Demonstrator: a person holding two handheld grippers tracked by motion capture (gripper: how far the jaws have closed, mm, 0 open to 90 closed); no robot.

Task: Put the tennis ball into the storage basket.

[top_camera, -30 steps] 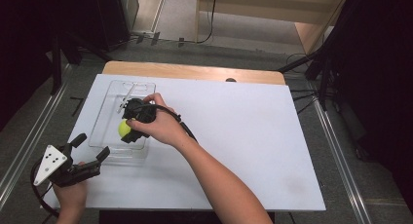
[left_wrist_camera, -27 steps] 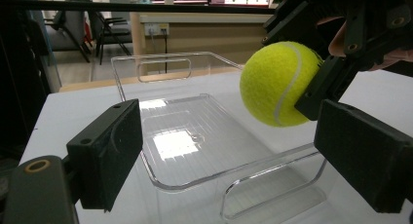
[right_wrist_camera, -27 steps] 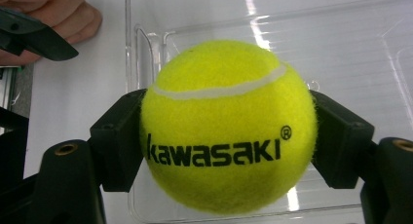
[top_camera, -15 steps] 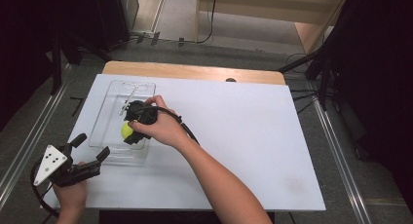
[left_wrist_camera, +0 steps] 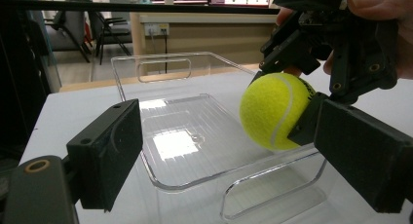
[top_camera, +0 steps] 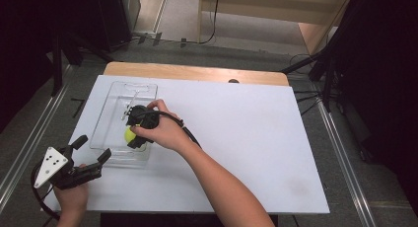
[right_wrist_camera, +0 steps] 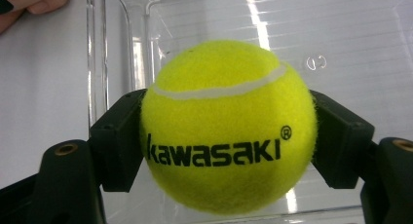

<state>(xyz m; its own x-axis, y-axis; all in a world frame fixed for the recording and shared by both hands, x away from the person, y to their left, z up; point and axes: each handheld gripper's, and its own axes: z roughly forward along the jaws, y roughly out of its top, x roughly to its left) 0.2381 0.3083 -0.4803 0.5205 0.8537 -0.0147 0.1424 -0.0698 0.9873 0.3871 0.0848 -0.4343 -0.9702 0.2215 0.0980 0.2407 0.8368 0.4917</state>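
Note:
A yellow tennis ball (right_wrist_camera: pixel 226 112) marked "kawasaki" sits squeezed between the two black jaws of my right gripper (right_wrist_camera: pixel 226 136), which is shut on it. In the high view that gripper (top_camera: pixel 140 126) holds the ball (top_camera: pixel 129 134) over the near part of a clear plastic tray (top_camera: pixel 111 106). In the left gripper view the ball (left_wrist_camera: pixel 272 112) hangs at about rim height inside the tray (left_wrist_camera: pixel 146 68). My left gripper (top_camera: pixel 93 147) stands open off the tray's near left corner, jaws wide apart and holding nothing (left_wrist_camera: pixel 229 136).
The tray lies on a white board (top_camera: pixel 256 133) that covers a wooden table (top_camera: pixel 197 71). The board's right side is bare. Dark floor, rails and cables surround the table.
My right gripper and the ball have drifted very slightly toward the near side of the tray. The left gripper has stayed where it was.

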